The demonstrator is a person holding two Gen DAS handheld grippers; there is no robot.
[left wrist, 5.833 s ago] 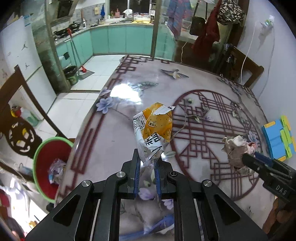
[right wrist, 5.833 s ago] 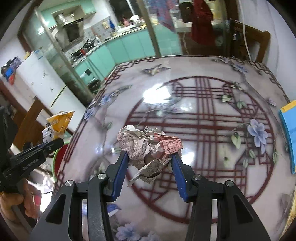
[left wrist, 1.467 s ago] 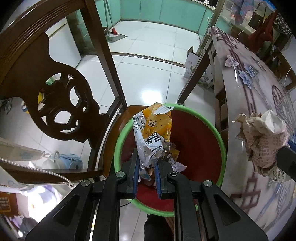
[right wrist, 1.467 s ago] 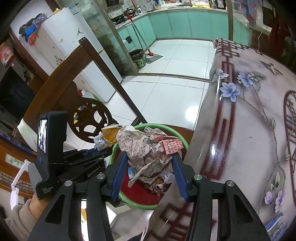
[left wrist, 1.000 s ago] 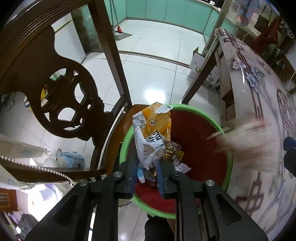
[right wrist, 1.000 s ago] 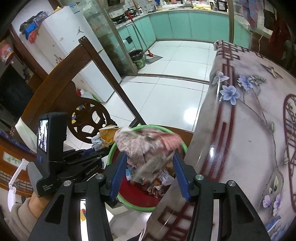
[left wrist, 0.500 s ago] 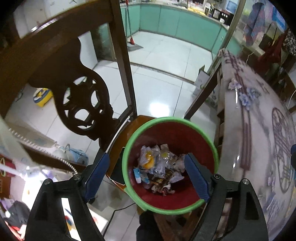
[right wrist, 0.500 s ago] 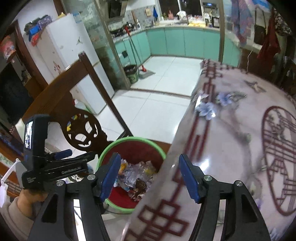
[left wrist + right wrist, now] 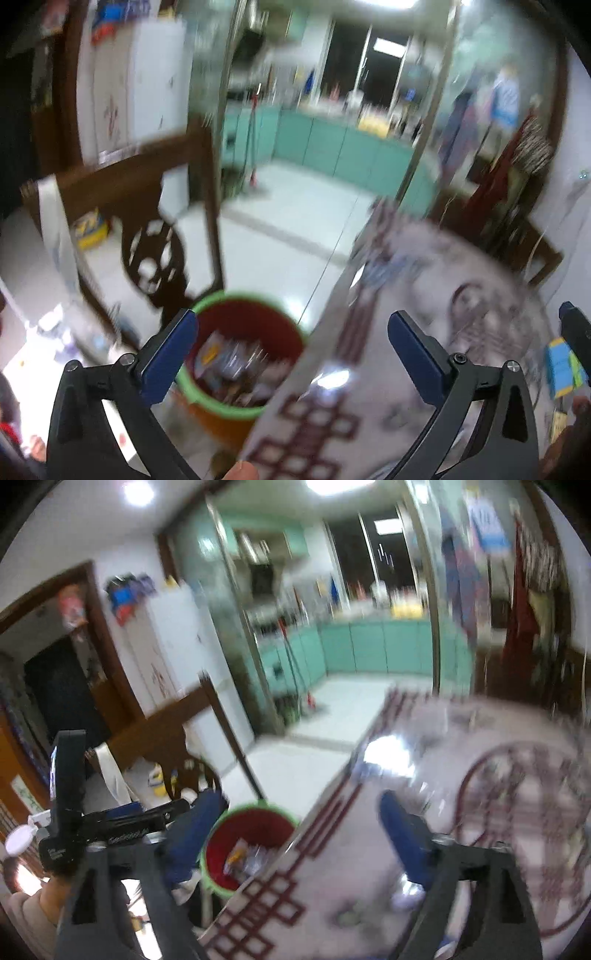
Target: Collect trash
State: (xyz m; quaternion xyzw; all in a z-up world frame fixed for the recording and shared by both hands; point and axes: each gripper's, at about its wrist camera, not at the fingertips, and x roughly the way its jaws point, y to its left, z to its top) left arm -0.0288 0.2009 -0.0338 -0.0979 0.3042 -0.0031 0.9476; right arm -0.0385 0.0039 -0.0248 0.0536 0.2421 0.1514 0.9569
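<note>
Trash (image 9: 231,360) lies heaped in the red bin (image 9: 258,317) with the green rim, which stands on the seat of a carved wooden chair (image 9: 155,236) just beside the table's near left edge. Wrappers, one orange-yellow, show in the pile; motion blur hides finer detail.

Left gripper (image 9: 291,332): tilted downward, looking across the bin and the table edge toward the kitchen. Its blue pads (image 9: 168,350) are spread wide, and the jaws have just been opening. Nothing sits between them; only the bin and the table (image 9: 461,314) are seen through the gap. No contact with bin or trash. A fingertip shows at the lower edge of this view.

Right gripper (image 9: 295,834): likewise angled downward, over the table's left edge, with the bin seen low between its fingers. Blue pads (image 9: 402,838) stand far apart, the jaws having just been opening, with nothing clasped and nothing touched.

In the right wrist view the left gripper's black body appears at the left, above the chair, carried by a hand (image 9: 51,890) in a light sleeve. In the left wrist view a blue tip of the right gripper shows at the right border, above the table.

Both views are heavily smeared.
</note>
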